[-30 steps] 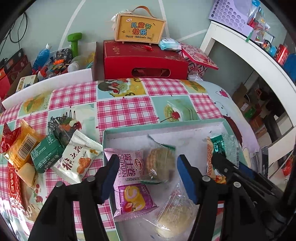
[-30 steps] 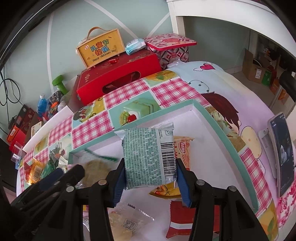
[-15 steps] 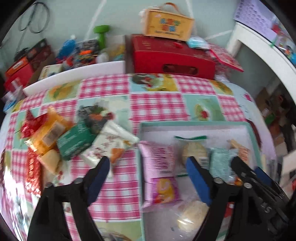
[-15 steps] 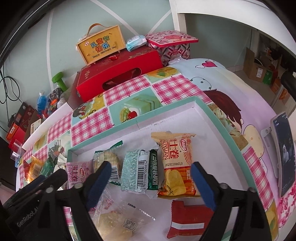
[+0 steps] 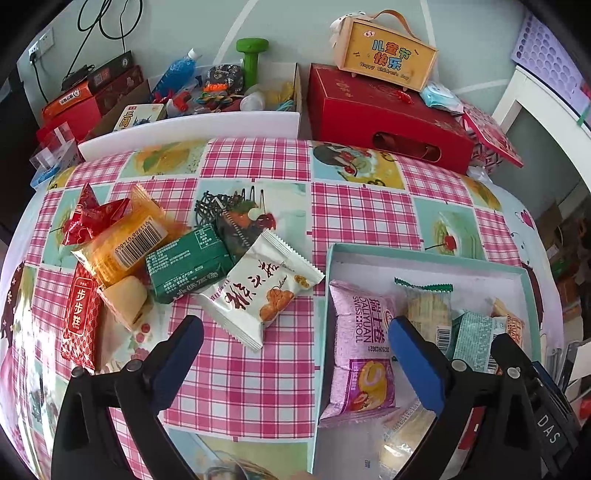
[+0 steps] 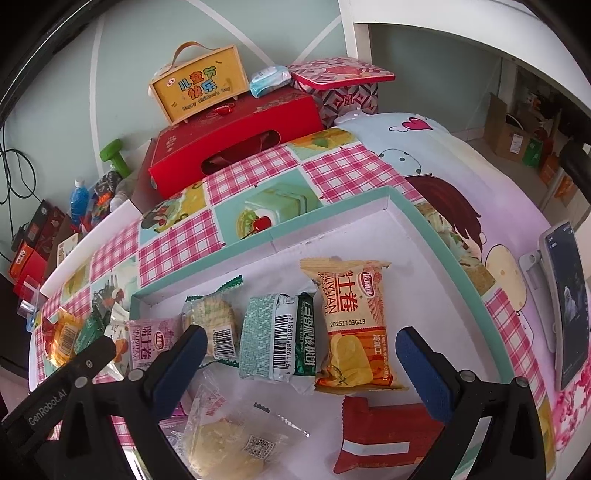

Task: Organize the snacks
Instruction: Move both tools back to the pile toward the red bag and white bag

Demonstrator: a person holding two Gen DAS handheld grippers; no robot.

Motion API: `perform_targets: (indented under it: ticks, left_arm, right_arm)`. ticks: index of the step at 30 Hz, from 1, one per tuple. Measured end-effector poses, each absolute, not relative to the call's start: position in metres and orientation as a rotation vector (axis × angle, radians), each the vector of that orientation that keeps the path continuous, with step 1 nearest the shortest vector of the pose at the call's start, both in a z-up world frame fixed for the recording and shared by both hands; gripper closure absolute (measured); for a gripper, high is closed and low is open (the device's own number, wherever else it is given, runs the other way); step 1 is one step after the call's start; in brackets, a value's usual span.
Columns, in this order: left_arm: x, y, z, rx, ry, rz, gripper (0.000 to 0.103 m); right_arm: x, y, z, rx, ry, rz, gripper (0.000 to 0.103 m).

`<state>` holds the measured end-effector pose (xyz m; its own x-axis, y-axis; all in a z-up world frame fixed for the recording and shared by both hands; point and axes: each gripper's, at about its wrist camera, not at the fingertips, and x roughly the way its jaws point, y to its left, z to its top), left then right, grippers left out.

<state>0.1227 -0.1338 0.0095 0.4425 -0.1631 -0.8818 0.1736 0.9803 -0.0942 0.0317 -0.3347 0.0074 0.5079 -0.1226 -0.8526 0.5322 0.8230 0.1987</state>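
Dropped since a second ago: pale green packet [image 6: 275, 341] out of the right gripper [image 6: 299, 363], now flat in the teal-rimmed tray [image 6: 410, 206] between a clear cracker pack [image 6: 212, 325] and a yellow roll packet [image 6: 351, 321]. Jaws opening wide, empty, over those packets. Swung leftward: left gripper [image 5: 295, 363], also opening, empty, straddling the tray's left wall above checked tablecloth [image 5: 236, 380]. Just ahead, outside the tray: white pastry packet [image 5: 264, 297], green packet [image 5: 184, 266], orange packet [image 5: 122, 240]. Pink roll packet [image 5: 360, 347] inside.

Pale green wall [image 5: 288, 22] (white stripes) behind white shelving [image 6: 461, 22].
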Motion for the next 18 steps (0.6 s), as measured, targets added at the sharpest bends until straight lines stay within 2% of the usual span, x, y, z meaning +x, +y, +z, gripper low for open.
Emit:
perform_targets:
  ticks: [10,18]
  left_arm:
    - [0.114,-0.107,0.006,0.005,1.147,-0.188,0.003]
    - [0.115,-0.049,0.007,-0.035,1.152,-0.132,0.003]
  right_arm:
    - [0.040,-0.304,0.020,0.386,0.978,-0.386,0.000]
    - [0.051,-0.260,0.024,0.303,0.996,-0.311,0.000]
